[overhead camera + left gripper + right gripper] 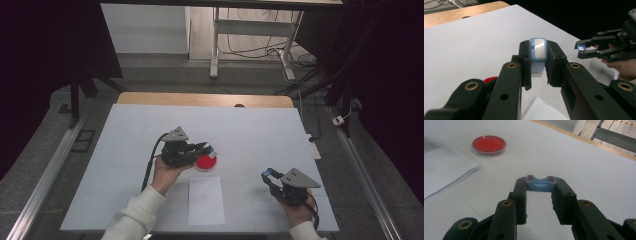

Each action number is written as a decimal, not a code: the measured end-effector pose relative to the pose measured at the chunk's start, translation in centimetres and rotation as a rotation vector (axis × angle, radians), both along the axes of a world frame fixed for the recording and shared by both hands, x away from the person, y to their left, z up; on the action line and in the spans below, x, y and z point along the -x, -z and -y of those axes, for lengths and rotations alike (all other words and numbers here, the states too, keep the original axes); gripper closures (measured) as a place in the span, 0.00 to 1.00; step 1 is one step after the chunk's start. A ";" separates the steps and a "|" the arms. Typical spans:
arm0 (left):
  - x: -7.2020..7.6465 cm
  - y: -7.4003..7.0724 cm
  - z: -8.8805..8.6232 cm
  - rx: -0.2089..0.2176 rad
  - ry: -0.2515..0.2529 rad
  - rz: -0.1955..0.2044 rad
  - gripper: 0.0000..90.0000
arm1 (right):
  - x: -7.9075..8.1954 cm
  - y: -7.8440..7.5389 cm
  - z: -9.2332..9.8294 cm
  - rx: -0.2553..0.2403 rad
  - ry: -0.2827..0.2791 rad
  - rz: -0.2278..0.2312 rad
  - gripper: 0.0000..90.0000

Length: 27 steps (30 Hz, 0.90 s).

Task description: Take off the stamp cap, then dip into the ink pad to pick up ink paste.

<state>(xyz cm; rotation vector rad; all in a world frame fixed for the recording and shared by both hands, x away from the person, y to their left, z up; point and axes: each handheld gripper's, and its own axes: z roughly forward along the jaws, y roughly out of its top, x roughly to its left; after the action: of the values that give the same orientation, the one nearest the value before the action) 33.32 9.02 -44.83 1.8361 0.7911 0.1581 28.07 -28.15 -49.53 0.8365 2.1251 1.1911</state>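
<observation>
**Two small blue pieces, one in each gripper**

A big white sheet covers the table (260,130). A strip of bare wood shows at the table's far edge. Behind it the grey floor holds a white metal frame (250,35) and loose black cables. Both sides of the room are dark.

The landmark is the round red dish with a clear rim (206,162), which sits on the white sheet. A flat white paper (205,200) lies just in front of the dish, on the person's side.

The left gripper (207,148) hangs right over the dish and hides part of it. Its jaws are clamped on a light blue plastic block with a shiny grey face (537,53).

The right gripper (267,175) is well to the right of the dish. Its jaws squeeze a small blue curved clip with red ends (540,183).

From the high view both blue pieces are too tiny to make out. The person's sleeves are cut off at the bottom edge.
</observation>
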 end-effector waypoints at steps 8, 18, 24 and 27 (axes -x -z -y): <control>-0.5 0.3 -0.1 -0.032 -0.018 0.014 0.84 | -0.4 0.1 0.2 -0.010 -0.011 -0.014 0.73; -0.8 0.4 -0.3 -0.042 -0.030 0.013 0.84 | -0.6 0.2 0.0 -0.009 -0.003 -0.032 0.73; -1.3 0.6 0.0 -0.051 -0.028 0.008 0.84 | -0.9 0.3 0.3 -0.041 0.002 -0.049 0.73; -1.7 0.8 0.2 -0.062 -0.032 0.005 0.84 | -0.8 0.2 0.4 -0.035 0.004 -0.050 0.73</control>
<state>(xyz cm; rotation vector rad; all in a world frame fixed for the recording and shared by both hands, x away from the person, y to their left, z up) 35.03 8.82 -45.61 1.8813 0.8202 0.2093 28.90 -28.52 -49.76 0.8947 2.1472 1.2210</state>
